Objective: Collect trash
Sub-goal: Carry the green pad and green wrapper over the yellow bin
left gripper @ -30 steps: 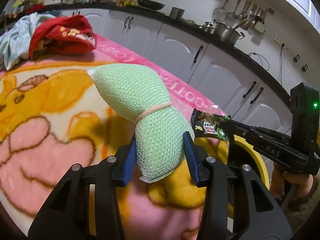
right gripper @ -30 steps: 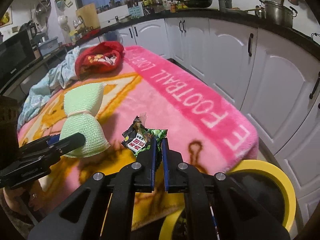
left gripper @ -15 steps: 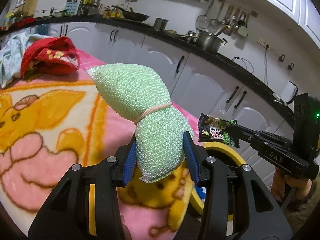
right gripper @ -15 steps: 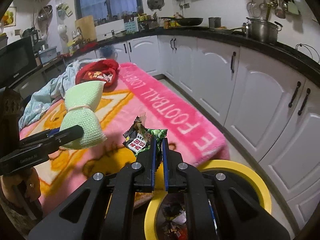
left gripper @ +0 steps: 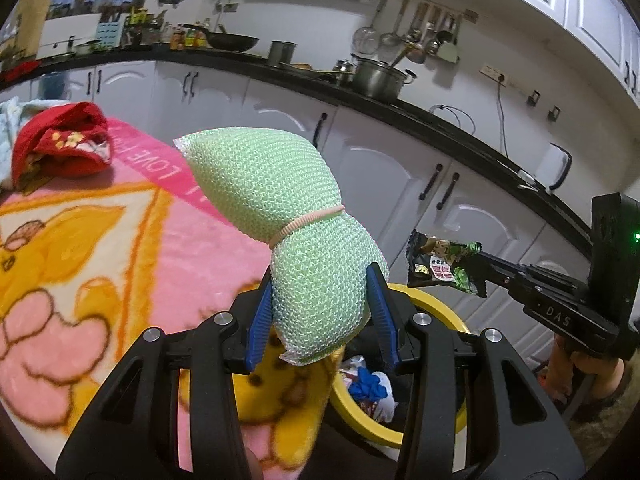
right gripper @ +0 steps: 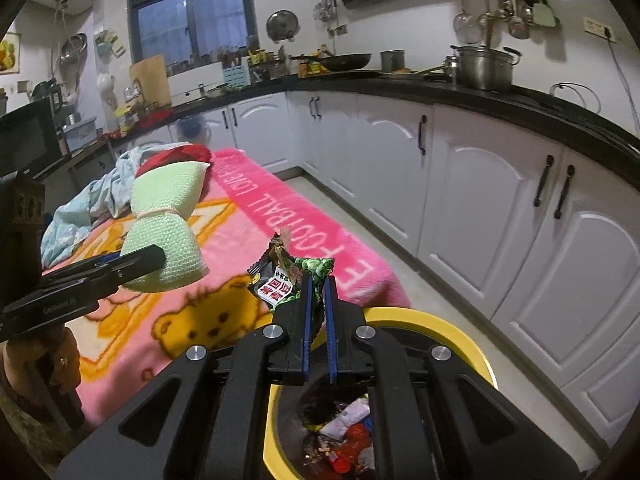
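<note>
Both grippers carried off the pink blanket (right gripper: 256, 220) toward the yellow bin (right gripper: 472, 354) at lower frame, green sponge (left gripper: 304, 248) clamped mid-frame by left gripper (left gripper: 322, 320), snack wrapper (right gripper: 288, 276) pinched centre by right gripper (right gripper: 318, 320)

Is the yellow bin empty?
No, the bin already has wrappers and other trash lying inside it.
</note>
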Tool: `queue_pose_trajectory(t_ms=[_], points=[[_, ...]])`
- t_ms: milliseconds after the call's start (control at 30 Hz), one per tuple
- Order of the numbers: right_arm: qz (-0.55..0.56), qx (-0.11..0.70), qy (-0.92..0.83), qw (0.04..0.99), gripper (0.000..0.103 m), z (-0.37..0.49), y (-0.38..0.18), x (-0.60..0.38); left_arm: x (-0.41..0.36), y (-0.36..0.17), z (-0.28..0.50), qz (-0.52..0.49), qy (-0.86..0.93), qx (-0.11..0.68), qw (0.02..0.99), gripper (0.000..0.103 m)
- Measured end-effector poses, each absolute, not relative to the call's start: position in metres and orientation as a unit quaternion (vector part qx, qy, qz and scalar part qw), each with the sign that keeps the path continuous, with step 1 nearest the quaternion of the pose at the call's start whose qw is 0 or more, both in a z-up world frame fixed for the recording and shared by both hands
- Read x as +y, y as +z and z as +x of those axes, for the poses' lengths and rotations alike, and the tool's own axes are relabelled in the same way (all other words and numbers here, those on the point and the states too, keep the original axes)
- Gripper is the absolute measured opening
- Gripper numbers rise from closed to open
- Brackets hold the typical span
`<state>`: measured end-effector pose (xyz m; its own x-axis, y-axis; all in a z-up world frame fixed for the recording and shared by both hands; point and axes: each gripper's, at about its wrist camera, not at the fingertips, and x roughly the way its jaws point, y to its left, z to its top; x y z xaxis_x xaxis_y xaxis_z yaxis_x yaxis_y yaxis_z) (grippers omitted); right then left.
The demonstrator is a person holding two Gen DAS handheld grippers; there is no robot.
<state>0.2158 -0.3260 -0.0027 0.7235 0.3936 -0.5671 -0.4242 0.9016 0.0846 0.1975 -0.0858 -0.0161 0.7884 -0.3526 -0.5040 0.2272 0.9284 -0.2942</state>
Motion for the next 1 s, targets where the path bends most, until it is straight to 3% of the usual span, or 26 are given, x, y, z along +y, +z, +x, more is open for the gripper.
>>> queue_pose_trajectory(t_ms=[1000], points=[[-0.031,0.341,0.152,0.927,0.006,0.193,-0.045,-0.396,-0.172,-0.05,0.209,-0.047,-0.222,0.331,0.916,0.037]])
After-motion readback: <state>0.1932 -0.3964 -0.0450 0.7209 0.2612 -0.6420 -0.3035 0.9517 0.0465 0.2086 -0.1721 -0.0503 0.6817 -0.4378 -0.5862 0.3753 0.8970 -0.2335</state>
